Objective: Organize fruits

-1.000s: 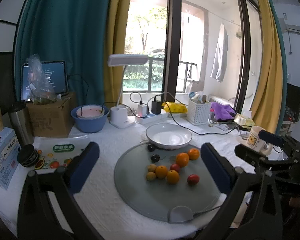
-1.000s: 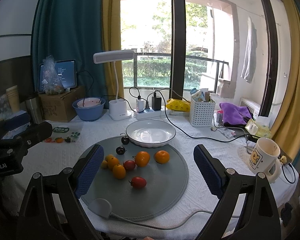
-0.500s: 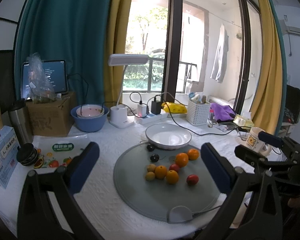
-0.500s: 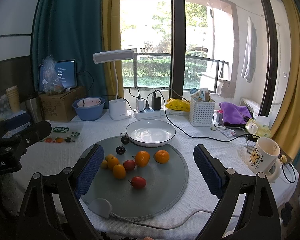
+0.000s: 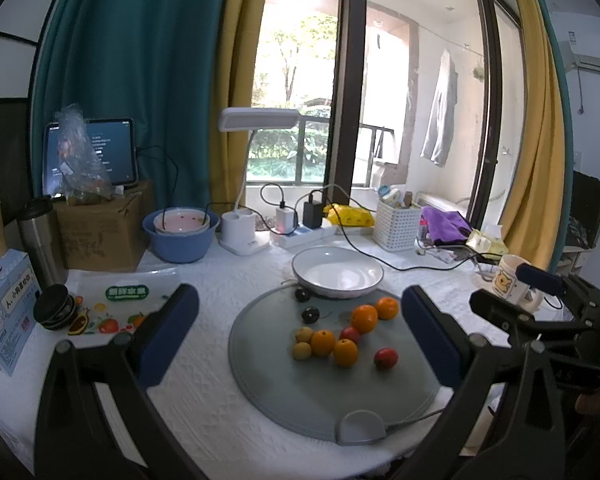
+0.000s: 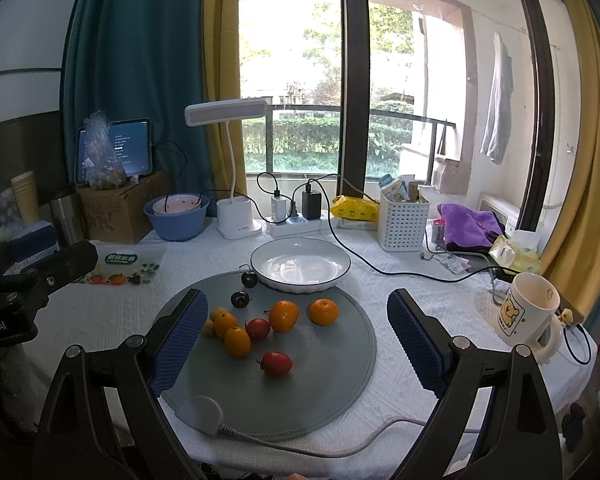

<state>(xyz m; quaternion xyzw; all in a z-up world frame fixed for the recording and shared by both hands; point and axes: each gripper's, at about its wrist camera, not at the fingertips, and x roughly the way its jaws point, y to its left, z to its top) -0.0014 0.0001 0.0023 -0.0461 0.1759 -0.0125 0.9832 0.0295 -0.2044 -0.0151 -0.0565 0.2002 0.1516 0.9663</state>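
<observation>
Several small fruits lie on a round grey mat point(image 5: 284, 392) point(image 6: 324, 376): oranges point(image 5: 365, 318) point(image 6: 284, 315), red tomatoes point(image 5: 385, 358) point(image 6: 276, 363), small yellow fruits point(image 5: 302, 350) point(image 6: 209, 328) and two dark cherries point(image 5: 310, 314) point(image 6: 240, 299). An empty white plate point(image 5: 337, 273) point(image 6: 300, 264) sits at the mat's far edge. My left gripper point(image 5: 300, 340) is open and empty, held above the mat's near side. My right gripper point(image 6: 296, 344) is open and empty, also hovering over the mat.
A mug point(image 6: 530, 316) stands at the right. A white basket point(image 6: 402, 220), power strip point(image 6: 296, 224), desk lamp point(image 6: 236, 220) and blue bowl point(image 6: 176, 220) line the back. A cardboard box point(image 5: 104, 232), steel flask point(image 5: 44, 240) and tissue box point(image 5: 4, 312) stand left. A cable point(image 6: 380, 268) crosses behind the plate.
Both grippers have stayed nearly still; the left view has drifted very slightly. The fruits and plate have not moved.
</observation>
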